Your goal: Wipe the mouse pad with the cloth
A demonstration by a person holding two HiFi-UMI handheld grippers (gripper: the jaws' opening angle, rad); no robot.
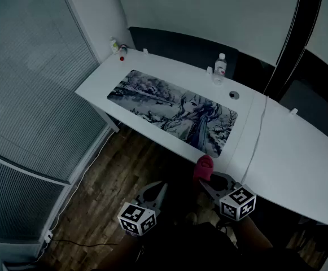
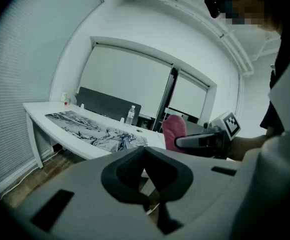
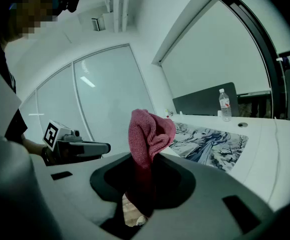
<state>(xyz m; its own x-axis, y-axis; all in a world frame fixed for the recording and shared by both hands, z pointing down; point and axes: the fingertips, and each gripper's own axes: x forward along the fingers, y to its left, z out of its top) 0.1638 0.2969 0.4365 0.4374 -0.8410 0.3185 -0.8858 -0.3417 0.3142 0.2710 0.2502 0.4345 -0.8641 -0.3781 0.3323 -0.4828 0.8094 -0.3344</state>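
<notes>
A long mouse pad [image 1: 175,109] printed with a grey anime drawing lies on the white desk [image 1: 288,151]. My right gripper [image 1: 210,176] hangs in front of the desk's near edge, below the pad's right end, shut on a bunched pink-red cloth [image 1: 204,167]. In the right gripper view the cloth [image 3: 149,134] stands up out of the right gripper [image 3: 145,166], with the pad [image 3: 209,144] beyond it. My left gripper [image 1: 157,192] hangs to the left, over the floor, shut and holding nothing. The left gripper view shows the left gripper [image 2: 145,159], the cloth [image 2: 173,131] and the pad [image 2: 97,129].
A water bottle [image 1: 219,68] stands behind the pad's right end, near a round cable hole [image 1: 234,95]. Small bottles [image 1: 118,47] sit at the desk's far left corner. A cable [image 1: 258,137] crosses the desk right of the pad. Wooden floor [image 1: 124,174] lies below; blinds cover the left wall.
</notes>
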